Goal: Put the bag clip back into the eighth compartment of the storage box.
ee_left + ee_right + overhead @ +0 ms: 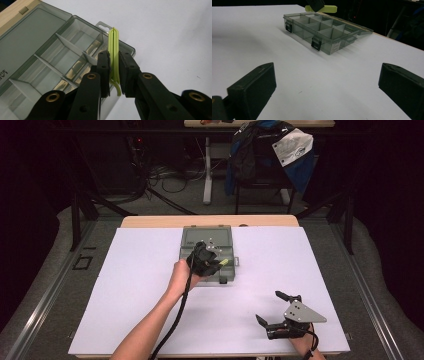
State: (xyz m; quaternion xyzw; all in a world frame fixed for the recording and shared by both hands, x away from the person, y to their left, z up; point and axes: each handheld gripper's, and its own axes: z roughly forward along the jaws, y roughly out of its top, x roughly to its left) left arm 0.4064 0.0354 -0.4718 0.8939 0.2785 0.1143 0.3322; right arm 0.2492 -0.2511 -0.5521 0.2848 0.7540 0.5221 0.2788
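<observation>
- High view: above the near edge, looking forward and down over the worktop (150,270).
- Left gripper view: close above the box (37,50).
- Right gripper view: low, farther off; shares the box (324,32).

A thin yellow-green plastic clip (114,53) is held upright above the open compartment box (57,57). The box is smoky grey and see-through, with white dividers, lid flat open, near the far edge of the surface.

Beyond your table (150,320) with its white sheet stands a chair (265,175) draped with a blue jacket (300,165). Cables (165,177) lie tangled on the floor behind it.
</observation>
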